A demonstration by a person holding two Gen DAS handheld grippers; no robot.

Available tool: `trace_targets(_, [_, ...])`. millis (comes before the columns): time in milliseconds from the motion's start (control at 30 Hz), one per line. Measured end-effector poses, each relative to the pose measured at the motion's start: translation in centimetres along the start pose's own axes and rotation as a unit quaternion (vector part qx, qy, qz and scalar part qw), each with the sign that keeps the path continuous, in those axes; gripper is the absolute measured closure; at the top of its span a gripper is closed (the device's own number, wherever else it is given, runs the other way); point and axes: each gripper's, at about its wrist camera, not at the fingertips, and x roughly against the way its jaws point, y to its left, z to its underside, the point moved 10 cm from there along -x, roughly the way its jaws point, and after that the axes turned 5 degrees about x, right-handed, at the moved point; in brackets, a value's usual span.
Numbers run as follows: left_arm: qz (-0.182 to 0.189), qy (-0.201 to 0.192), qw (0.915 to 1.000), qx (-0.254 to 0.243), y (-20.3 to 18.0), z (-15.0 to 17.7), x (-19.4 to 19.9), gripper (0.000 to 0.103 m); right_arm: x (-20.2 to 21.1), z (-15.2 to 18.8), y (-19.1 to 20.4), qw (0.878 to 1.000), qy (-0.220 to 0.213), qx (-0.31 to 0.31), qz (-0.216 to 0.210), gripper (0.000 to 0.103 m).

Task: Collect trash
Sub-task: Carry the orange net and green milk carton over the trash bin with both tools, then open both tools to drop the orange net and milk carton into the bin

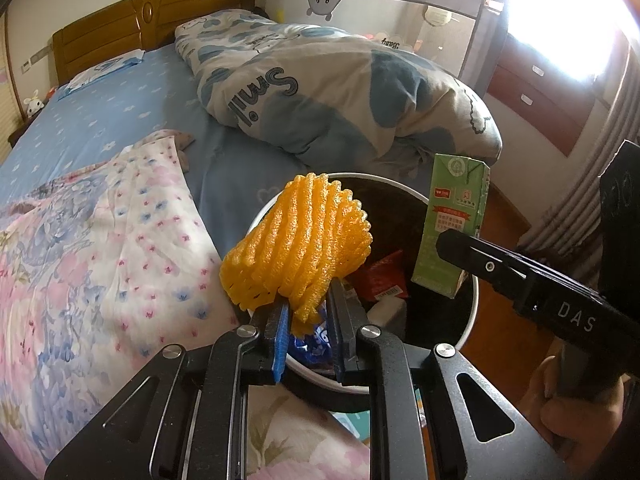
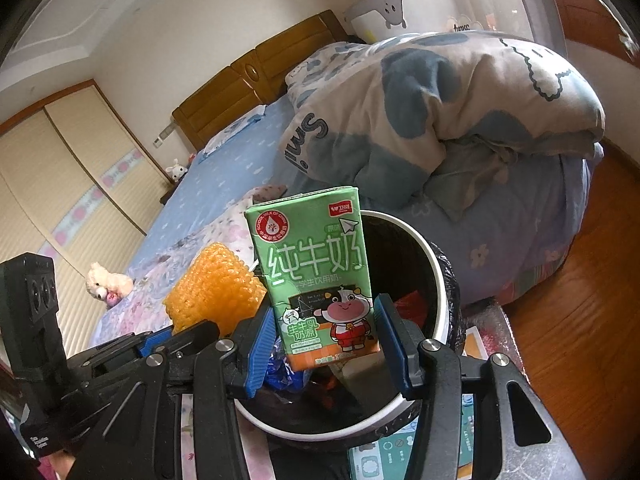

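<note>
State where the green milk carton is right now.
In both views the green milk carton is upright in the right tool, above the white bin, right of the orange foam net.

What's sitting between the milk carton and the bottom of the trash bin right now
Trash already dropped: a red wrapper and white packet inside the bin, left wrist view.

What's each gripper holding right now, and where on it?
The left gripper pinches the orange foam net at its lower end. The right gripper clamps the green milk carton by its bottom sides, upright, both over the trash bin.
</note>
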Motion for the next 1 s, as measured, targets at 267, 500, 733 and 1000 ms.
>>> trace_targets(267, [-0.001,0.002,1.0,-0.008,-0.3,0.0,-0.3,0.086,-0.5,0.0,-0.3,1.0,0.007,-0.001,0.005,0.054])
trace_targets(500, [-0.005,-0.005,1.0,-0.005,0.0,0.0,0.4,0.045,-0.7,-0.1,-0.3,1.0,0.012,-0.003,0.003,0.048])
trace_targets(733, [-0.001,-0.013,0.9998,0.014,1.4,1.1,2.0,0.037,0.5,0.4,-0.2,1.0,0.001,-0.011,0.008,0.038])
trace_targets(1000, [0.005,-0.029,0.9976,0.063,4.0,4.9,5.7,0.036,2.8,1.7,1.6,1.0,-0.019,-0.009,0.005,0.025])
